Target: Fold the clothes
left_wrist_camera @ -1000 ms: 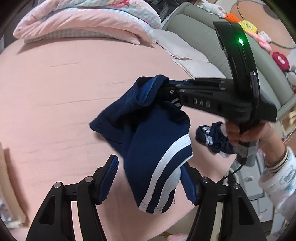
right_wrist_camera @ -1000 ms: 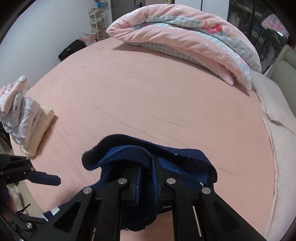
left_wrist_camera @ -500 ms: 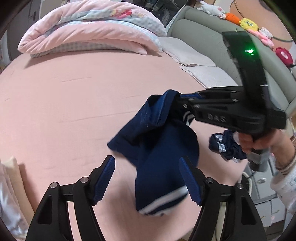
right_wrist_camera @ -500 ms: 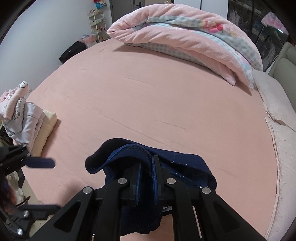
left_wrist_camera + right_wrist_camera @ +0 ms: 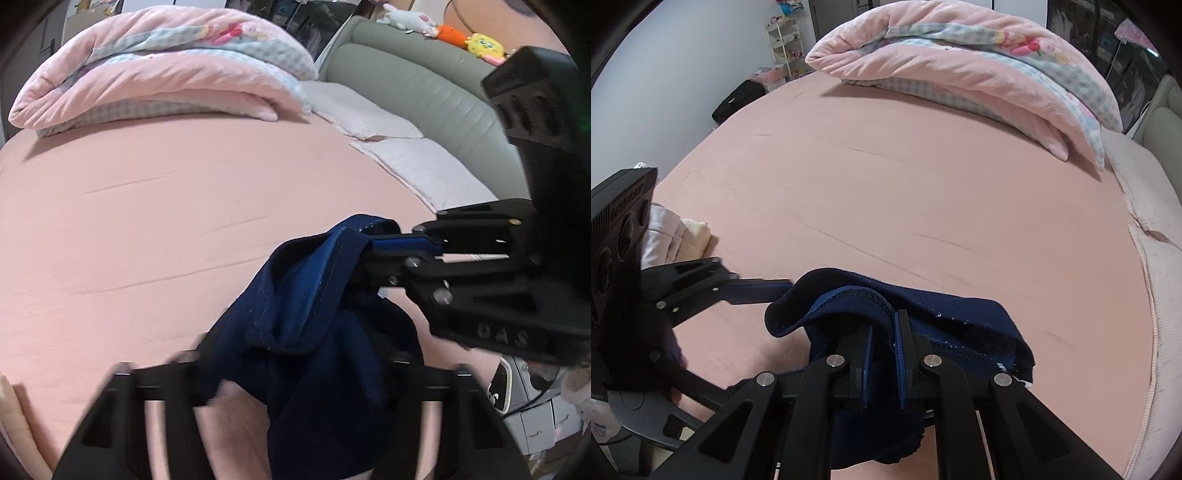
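Navy garment [image 5: 314,332] hangs bunched above the near edge of the pink bed [image 5: 166,206], lifted clear of the sheet and not yet spread flat. Closest in the left wrist view, the left gripper [image 5: 295,373] has the cloth between its fingers, which blur as the jaws close; whether the pads already press on the fabric I cannot tell. Just beyond, the right gripper [image 5: 882,358] is clamped nearly closed on a hemmed edge of the same garment, which drapes over and past its fingertips.

Folding looks barely begun, judging from this: no clean crease shows, the cloth is crumpled into a loose tube, and it would still have to be opened out, laid down and doubled over. A small stack of pale folded clothes [image 5: 679,236] at the left side of the bed suggests other pieces are done.

Its long axis runs roughly up and down, from the pinched upper edge to the lower end hanging towards the left gripper's camera.

Further back lies a rolled pink quilt [image 5: 960,70], with a grey sofa [image 5: 424,96] beside the bed.
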A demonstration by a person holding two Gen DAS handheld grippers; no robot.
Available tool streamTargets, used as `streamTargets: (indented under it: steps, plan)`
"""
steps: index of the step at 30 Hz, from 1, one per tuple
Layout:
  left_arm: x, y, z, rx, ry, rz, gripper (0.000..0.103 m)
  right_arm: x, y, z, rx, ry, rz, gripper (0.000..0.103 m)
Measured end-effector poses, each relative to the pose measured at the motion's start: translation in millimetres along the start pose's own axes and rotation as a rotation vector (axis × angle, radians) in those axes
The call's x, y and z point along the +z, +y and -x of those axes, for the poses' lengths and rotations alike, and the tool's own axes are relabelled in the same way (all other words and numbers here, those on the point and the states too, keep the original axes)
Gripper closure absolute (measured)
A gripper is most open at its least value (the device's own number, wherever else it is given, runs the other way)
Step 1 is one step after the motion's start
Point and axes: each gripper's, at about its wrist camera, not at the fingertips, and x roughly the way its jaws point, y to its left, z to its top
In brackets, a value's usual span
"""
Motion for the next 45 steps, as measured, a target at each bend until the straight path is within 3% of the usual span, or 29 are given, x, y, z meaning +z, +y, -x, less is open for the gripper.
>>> streamTargets:
  steps: [1,2,6,9,11,20,27,32,38,45]
  plan:
    - [1,1,-2,0.006,0.013,0.012,0.081,0,0,0,0.004,-0.001,0.002,0.094]
    - [2,5,-5,0.008,0.025,0.041,0.085,0,0,0,0.01,-0.003,0.001,0.094]
    - [4,18,-8,-0.024,0.023,0.123,0.086,0,-1,0,0.04,-0.008,-0.015,0.091]
    - [2,30,-8,-0.048,0.029,0.186,0.086,-3,-5,1,0.047,0.003,-0.043,0.075]
    - [0,34,-4,-0.012,0.018,0.186,0.086,-8,-11,3,0.061,0.006,-0.078,0.063]
    - [-5,44,-2,0.02,0.021,0.239,0.086,-40,-53,9,0.114,0.048,-0.318,0.044]
    - [-6,52,-2,0.04,0.026,0.274,0.086,-90,-86,-16,0.229,0.109,-0.608,0.043]
    - [-9,59,0,0.044,0.027,0.293,0.086,-114,-88,-29,0.338,0.114,-0.7,0.043]
    - [-14,64,0,0.045,0.039,0.309,0.086,-115,-73,-29,0.418,0.06,-0.675,0.043]
    - [-20,68,1,0.032,0.047,0.328,0.086,-105,-39,-33,0.324,0.04,-0.517,0.043]
